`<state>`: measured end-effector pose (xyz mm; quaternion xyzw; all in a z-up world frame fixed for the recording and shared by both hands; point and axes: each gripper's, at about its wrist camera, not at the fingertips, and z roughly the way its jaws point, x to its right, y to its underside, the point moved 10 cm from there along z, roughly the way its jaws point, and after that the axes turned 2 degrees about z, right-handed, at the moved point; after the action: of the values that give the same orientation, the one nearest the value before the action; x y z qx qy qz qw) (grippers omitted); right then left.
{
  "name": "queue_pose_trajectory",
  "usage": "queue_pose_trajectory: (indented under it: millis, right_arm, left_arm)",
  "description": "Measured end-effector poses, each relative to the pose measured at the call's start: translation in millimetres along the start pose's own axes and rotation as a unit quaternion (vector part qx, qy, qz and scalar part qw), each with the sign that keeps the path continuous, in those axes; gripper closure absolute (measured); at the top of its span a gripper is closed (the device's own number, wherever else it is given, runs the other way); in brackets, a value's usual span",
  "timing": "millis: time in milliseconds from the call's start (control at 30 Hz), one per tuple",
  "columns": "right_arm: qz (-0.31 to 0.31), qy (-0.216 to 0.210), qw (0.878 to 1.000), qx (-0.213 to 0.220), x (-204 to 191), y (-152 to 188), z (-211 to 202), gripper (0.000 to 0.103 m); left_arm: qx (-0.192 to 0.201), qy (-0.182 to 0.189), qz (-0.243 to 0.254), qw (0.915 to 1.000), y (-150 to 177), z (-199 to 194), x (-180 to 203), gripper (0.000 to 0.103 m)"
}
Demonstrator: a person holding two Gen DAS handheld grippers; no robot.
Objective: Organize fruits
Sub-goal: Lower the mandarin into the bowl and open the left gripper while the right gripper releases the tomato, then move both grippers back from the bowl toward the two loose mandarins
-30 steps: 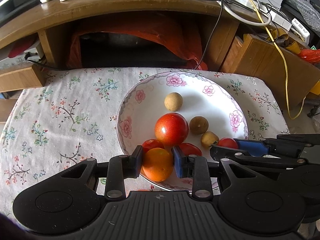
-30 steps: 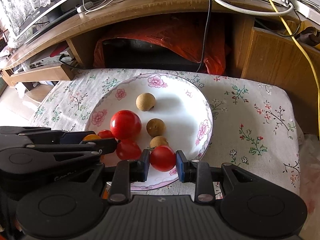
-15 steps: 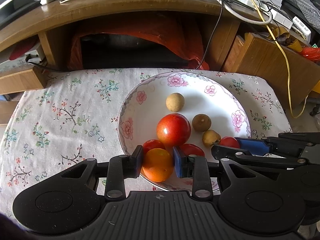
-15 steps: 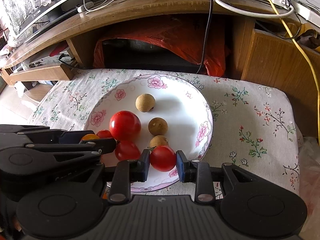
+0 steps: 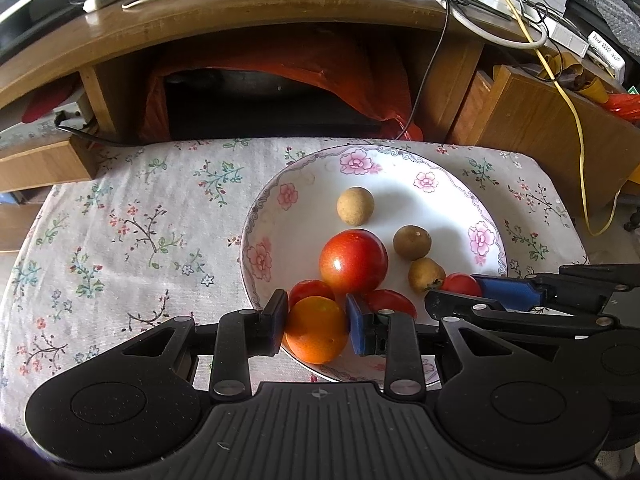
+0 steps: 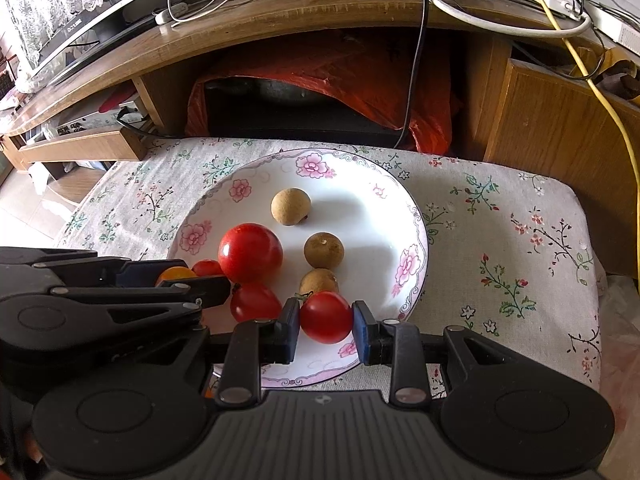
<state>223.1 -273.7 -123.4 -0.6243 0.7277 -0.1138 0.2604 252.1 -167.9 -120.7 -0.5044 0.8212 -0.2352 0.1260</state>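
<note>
Grippers clamp fruit at plate's near edge

Floral cloth (image 5: pixel 132 232) lay bare and roomy left of the flowered plate (image 5: pixel 260 216), with a wooden desk (image 5: pixel 224 20) overhanging behind. Left gripper (image 5: pixel 317 326) pinched a glossy orange fruit (image 5: pixel 316 330) over the plate's near rim; right gripper (image 6: pixel 326 322) squeezed a small red tomato (image 6: pixel 326 316). A large red tomato (image 5: pixel 354 261) and three brown longans sat mid-plate.
</note>
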Motion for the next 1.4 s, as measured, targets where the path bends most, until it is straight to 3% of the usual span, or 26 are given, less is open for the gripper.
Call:
queue_pose_trajectory:
  millis: [900,1400]
  right_arm:
    - [0.008,0.0,1.0,0.021,-3.2,-5.7,-14.3,0.072]
    - [-0.009,0.001,1.0,0.018,-18.1,6.5,-36.0,0.072]
  left_arm:
    - [0.014,-0.013,-0.007,0.9998,-5.2,-17.9,-2.9,0.052]
    - [0.016,-0.021,0.011,0.9996,9.9,-45.9,-5.7,0.048]
